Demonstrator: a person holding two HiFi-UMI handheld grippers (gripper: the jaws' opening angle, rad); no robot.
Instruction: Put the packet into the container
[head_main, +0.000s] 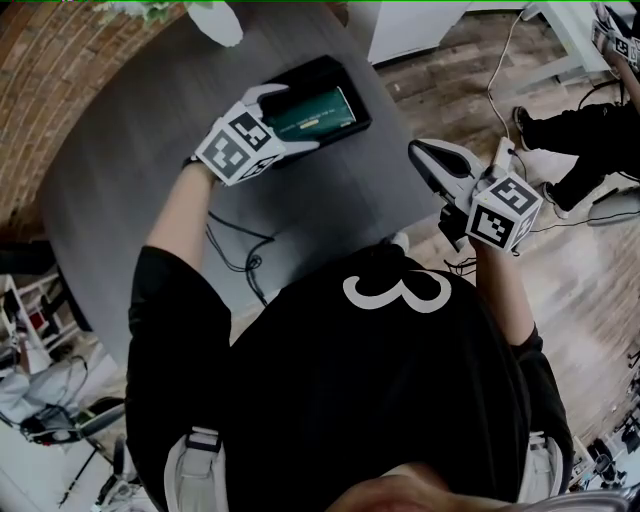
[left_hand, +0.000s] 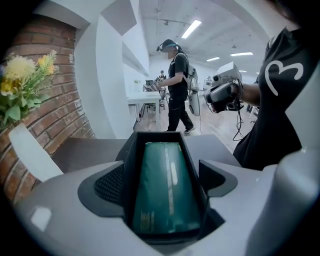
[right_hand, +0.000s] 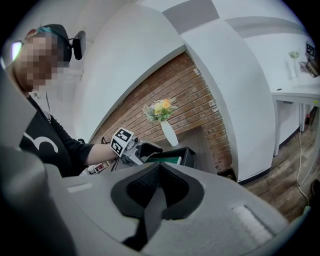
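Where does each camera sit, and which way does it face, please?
Head view: on the person's head, facing steeply down at the table, container and packet; shirt, left arm and right arm show.
Left gripper view: on the left tongs, looking along them at the container they clasp; right arm shows.
Right gripper view: on the closed, empty right tongs, facing the brick wall and vase; left arm and shirt show.
Shared: all see the packet in the container; the gripper views see each other's tongs.

Left tongs (head_main: 285, 120) hide container (head_main: 322, 70) end (seemingly packet (head_main: 318, 112) too).
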